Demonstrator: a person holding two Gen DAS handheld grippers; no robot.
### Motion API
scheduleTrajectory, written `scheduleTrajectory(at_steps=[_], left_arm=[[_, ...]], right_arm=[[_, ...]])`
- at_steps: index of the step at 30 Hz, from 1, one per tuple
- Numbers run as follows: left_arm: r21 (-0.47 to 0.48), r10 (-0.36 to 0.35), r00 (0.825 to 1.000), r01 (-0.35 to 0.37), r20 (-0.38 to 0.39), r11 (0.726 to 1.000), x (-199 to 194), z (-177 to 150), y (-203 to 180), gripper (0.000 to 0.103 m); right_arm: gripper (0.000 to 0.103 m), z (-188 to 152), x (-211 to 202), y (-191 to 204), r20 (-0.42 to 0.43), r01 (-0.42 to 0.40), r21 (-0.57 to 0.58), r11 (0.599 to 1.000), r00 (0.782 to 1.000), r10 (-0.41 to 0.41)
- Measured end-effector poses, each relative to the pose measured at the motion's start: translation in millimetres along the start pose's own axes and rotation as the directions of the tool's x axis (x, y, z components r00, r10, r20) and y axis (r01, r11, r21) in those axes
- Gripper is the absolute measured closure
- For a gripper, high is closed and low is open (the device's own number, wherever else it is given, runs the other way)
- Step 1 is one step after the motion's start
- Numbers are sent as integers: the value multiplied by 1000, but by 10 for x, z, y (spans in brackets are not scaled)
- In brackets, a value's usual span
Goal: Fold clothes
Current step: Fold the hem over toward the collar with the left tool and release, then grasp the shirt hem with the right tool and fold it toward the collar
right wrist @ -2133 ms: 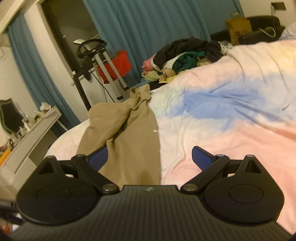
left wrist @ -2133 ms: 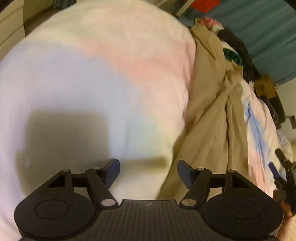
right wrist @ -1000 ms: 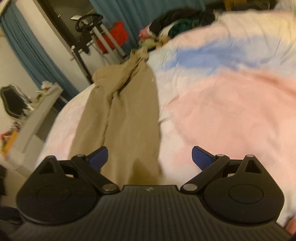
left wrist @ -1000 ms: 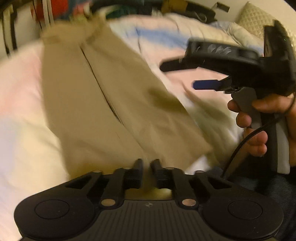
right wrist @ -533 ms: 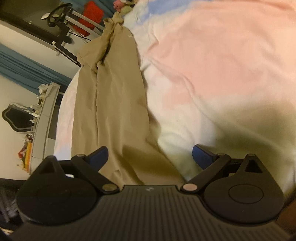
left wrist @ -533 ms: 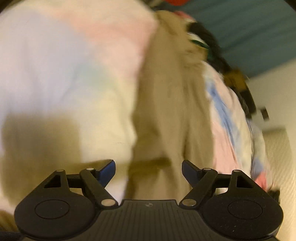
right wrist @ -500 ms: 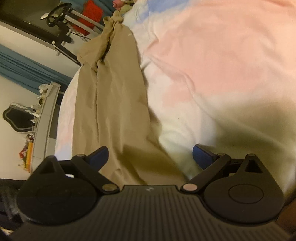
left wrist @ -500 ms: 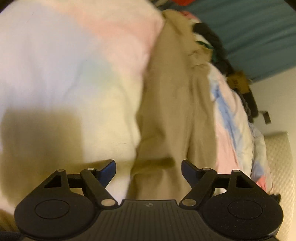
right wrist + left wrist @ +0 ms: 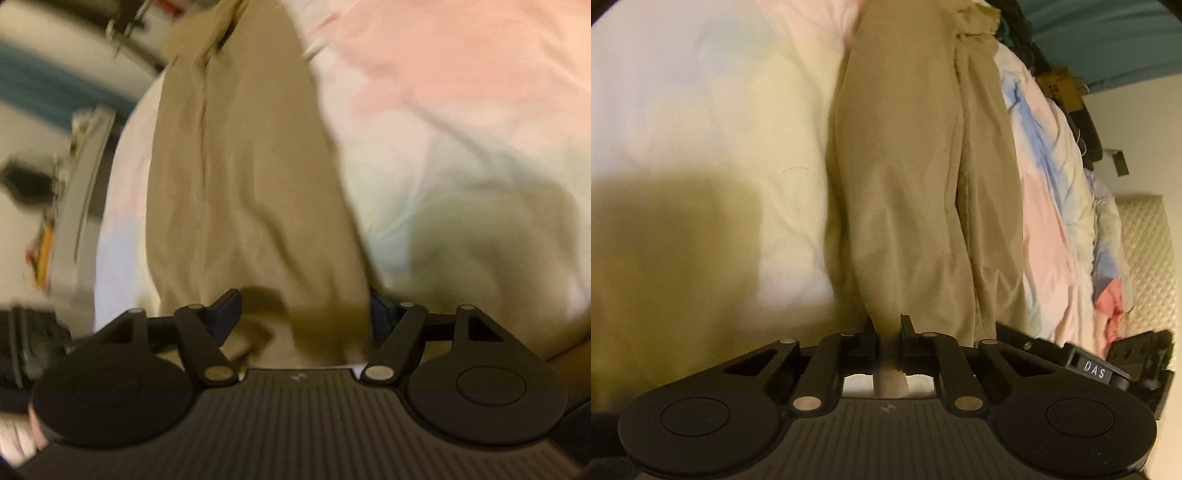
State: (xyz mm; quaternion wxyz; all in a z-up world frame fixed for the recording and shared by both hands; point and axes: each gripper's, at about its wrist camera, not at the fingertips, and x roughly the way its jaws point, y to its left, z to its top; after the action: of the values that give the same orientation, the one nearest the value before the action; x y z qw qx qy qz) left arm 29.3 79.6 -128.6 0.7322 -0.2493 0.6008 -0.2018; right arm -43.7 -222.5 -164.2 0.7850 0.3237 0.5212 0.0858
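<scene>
both grippers at tan trousers (image 9: 905,184): left gripper (image 9: 887,326) pinching hem, right gripper (image 9: 303,306) wide.

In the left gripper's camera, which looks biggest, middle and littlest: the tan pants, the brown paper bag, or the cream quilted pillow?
By how they look in this view:
1. tan pants, by far the largest.
2. quilted pillow.
3. brown paper bag, smallest.
The bag sits far off, so its true size is unsure.
</scene>
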Motion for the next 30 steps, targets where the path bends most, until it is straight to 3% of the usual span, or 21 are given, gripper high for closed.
scheduleTrajectory(at_steps=[1, 2, 4, 10, 18, 21, 30], left_arm=[[6, -6, 1000, 6, 15, 1000, -42, -20, -30, 95], [12, -12, 999, 12, 30, 1000, -86, -39, -60, 96], [0, -52, 996, 52, 70, 999, -211, -76, -53, 97], [-19, -213, 947, 224, 239, 974, -848, -71, -122, 98], [75, -302, 861, 298, 410, 952, -1710, -125, -593, 98], [82, -327, 843, 324, 427, 942, -1766, -355, -644, 98], [-39, -297, 873, 337, 387, 941, -1650, -1045, -268, 98]], right_arm=[[40, -26, 5, 55, -15, 13, -31, 999, 1000, -13], [61, -19, 18, 107, -25, 26, -54, 998, 999, -28], [87, 0, -29, 130, -15, 42, -62, 997, 999, -43], [91, 115, -627, 310, 152, -62, -119, 991, 985, 80], [92, 354, -1664, 736, 338, -169, -278, 945, 904, 261], [92, 291, -1869, 710, 360, -195, -320, 927, 880, 309], [92, -470, -1904, 217, 340, -201, -294, 934, 892, 299]])
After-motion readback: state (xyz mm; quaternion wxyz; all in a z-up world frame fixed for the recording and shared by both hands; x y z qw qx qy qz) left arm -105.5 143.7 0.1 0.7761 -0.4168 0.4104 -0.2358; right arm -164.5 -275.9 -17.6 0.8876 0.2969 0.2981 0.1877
